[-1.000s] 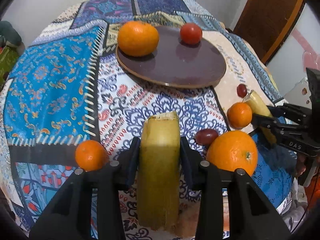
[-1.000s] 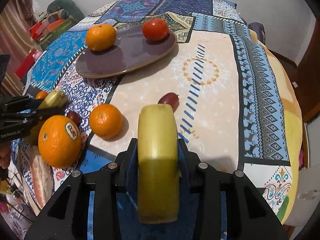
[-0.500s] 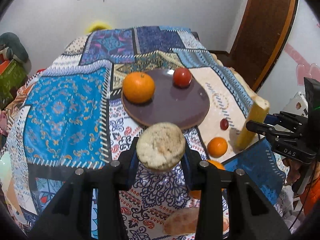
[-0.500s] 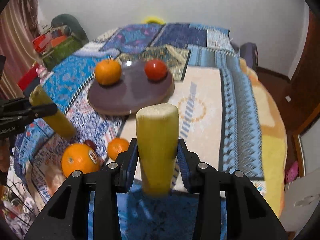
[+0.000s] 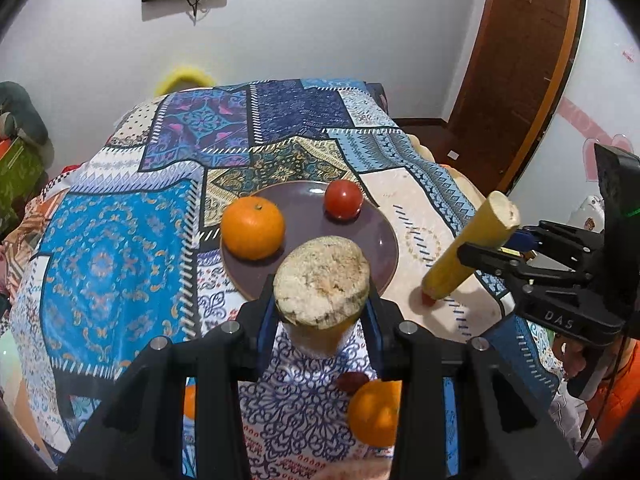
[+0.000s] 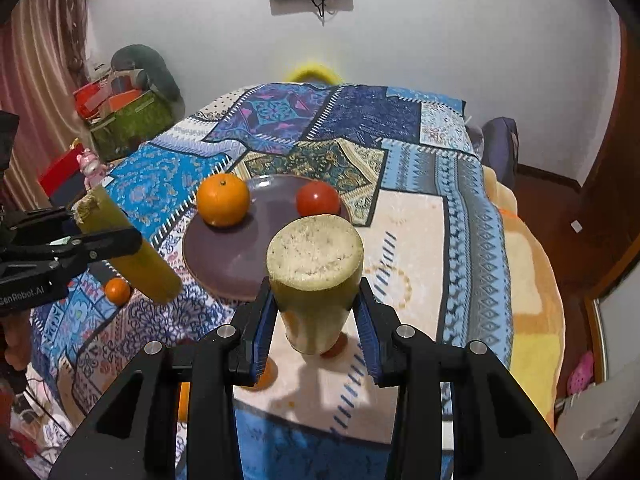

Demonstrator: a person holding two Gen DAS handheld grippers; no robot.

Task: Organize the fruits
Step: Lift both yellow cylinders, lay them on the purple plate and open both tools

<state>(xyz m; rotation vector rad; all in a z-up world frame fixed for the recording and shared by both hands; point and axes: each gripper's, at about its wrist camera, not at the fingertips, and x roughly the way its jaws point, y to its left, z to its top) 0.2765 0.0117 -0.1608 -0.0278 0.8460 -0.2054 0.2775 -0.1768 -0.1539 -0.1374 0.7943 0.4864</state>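
So far only an orange [image 5: 253, 227] and a tomato [image 5: 343, 199] sit on the plate [image 5: 384, 240], while each tool, left [image 5: 322, 312] and right [image 6: 316, 304], pinches a yellow-green stalk piece [image 5: 322, 288] above the tabletop [image 5: 420, 200], with loose fruit left

right gripper [image 6: 316, 312] clamping yellow stalk piece [image 6: 315, 276] | plate [image 6: 228, 256] lying ahead, carrying orange [image 6: 223, 199], tomato [image 6: 317, 199] | left gripper [image 6: 100, 240] gripping another stalk piece [image 6: 132, 256] far left
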